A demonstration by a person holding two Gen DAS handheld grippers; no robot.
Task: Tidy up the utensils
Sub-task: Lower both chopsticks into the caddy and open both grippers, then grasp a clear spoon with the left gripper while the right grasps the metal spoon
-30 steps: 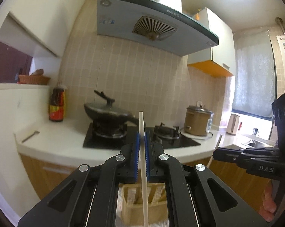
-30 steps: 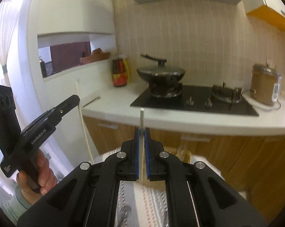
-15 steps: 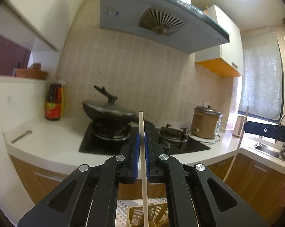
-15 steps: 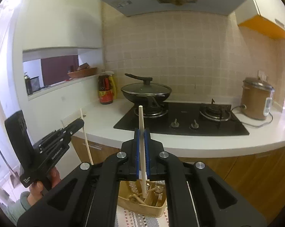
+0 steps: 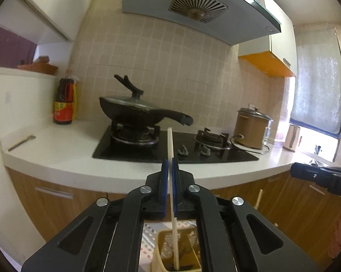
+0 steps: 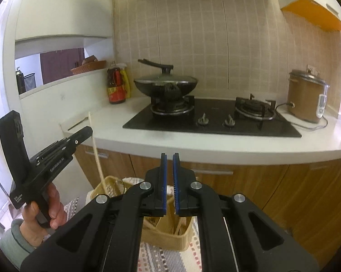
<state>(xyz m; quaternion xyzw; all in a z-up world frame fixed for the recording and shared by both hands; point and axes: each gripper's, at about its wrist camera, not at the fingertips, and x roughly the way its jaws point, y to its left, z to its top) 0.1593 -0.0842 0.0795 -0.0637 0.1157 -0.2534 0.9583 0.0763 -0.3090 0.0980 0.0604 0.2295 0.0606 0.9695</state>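
Kitchen, tiled back wall, range hood (image 5: 193, 6) overhead. A white countertop (image 5: 64, 149) carries a black gas hob (image 6: 215, 120). A lidded black wok (image 5: 134, 111) sits on the hob's left burner; the right burner is bare. At 9 o'clock from the wok stands a dark sauce bottle (image 5: 64, 104); at 3 o'clock, a brown rice cooker (image 6: 306, 99) with its cord trailing on the counter. A small metal utensil (image 5: 20, 142) lies near the counter's left end. Wood-fronted cabinets run below. A striped cloth (image 6: 161, 258) covers the low surface in front of them.

On that cloth stands a tan slotted utensil basket (image 6: 170, 238), holding several pale items too indistinct to identify.

Left gripper (image 5: 169, 165): jaws clamped narrow on a pale chopstick (image 5: 170, 145), which stands near upright. Its upper end rises at 12 o'clock above the blue pads; its lower end reaches into the basket at 6 o'clock, directly beneath the gripper. A hand (image 6: 43, 213) in a grey-green sleeve holds this tool.

Right gripper (image 6: 169, 158): jaws drawn narrow with a slim gap and nothing gripped. The basket lies at 6 o'clock below its fingertips.
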